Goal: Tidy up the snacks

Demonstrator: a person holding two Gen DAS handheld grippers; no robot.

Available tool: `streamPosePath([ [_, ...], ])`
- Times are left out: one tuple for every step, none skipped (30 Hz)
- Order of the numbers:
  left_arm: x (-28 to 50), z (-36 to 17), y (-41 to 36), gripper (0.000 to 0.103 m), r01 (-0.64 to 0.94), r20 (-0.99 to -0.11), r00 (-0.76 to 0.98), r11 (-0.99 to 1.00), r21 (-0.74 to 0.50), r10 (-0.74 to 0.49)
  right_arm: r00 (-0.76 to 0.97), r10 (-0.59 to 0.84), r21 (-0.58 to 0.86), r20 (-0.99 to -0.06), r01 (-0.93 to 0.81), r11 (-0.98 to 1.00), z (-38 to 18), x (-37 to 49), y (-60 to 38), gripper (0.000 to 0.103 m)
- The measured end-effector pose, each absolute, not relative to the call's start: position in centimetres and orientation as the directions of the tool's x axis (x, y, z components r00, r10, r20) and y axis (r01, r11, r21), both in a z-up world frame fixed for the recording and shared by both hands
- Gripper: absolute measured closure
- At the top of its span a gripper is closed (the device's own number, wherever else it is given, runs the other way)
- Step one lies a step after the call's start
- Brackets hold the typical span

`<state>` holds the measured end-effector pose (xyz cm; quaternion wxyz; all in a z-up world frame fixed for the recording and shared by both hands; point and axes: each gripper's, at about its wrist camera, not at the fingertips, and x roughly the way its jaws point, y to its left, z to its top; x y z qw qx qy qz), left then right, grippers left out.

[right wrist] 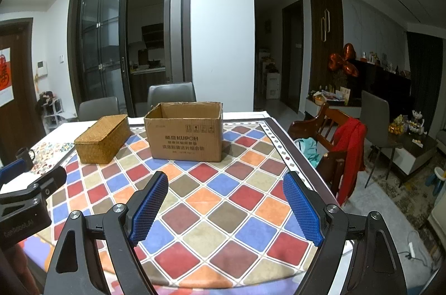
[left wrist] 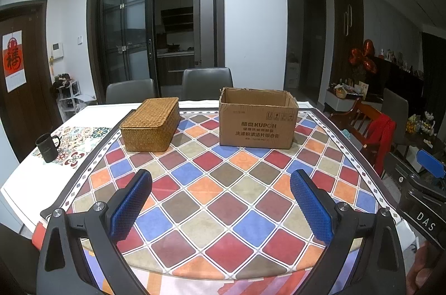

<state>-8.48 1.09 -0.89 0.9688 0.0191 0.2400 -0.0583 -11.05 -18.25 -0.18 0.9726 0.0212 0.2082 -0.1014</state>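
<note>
An open cardboard box (left wrist: 257,119) (right wrist: 185,134) stands at the far side of the table; its inside is hidden. To its left lies a woven basket with its lid on (left wrist: 150,123) (right wrist: 103,137). No snacks are visible. My left gripper (left wrist: 221,183) hovers open over the near part of the checkered tablecloth (left wrist: 223,169), with nothing between its blue pads. My right gripper (right wrist: 225,186) is open too, empty, well short of the box. Part of the left gripper shows at the left edge of the right wrist view, and part of the right gripper at the right edge of the left wrist view.
A black mug (left wrist: 48,146) sits at the table's left side. Two grey chairs (left wrist: 207,83) stand behind the table. A wooden chair with a red garment (right wrist: 345,144) is at the right. The table's right edge (right wrist: 295,147) drops to the floor.
</note>
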Motion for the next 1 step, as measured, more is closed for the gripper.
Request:
streamPosePath([
  [-8.46,-0.93,1.11,0.002,0.124,-0.470,0.876,0.992,0.009,-0.105,0.893,-0.187,-0.001,-0.409,0.205,0.979,-0.18,-11.04,-18.26,0.018],
])
